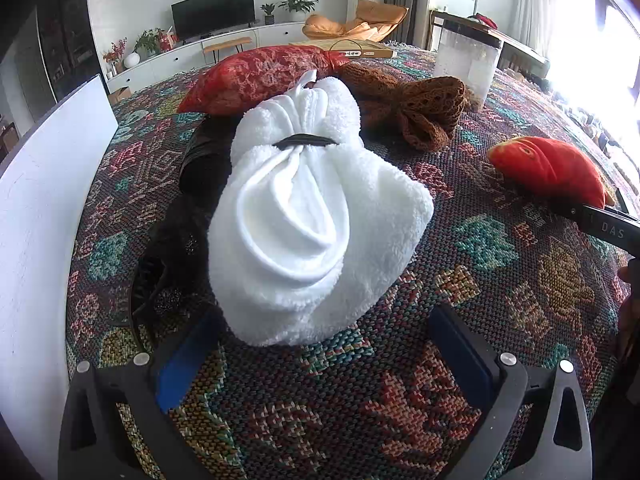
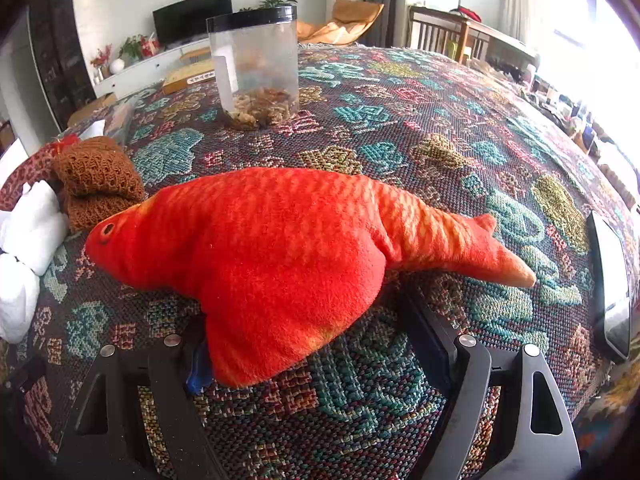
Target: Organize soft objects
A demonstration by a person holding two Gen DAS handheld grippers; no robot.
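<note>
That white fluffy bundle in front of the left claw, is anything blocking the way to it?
Nothing visible. The open left gripper faces the white bundle directly, only bare patterned cloth between. A dark fabric item lies against its left side.

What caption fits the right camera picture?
Open right gripper around the red plush fish lying on the patterned blanket.
</note>
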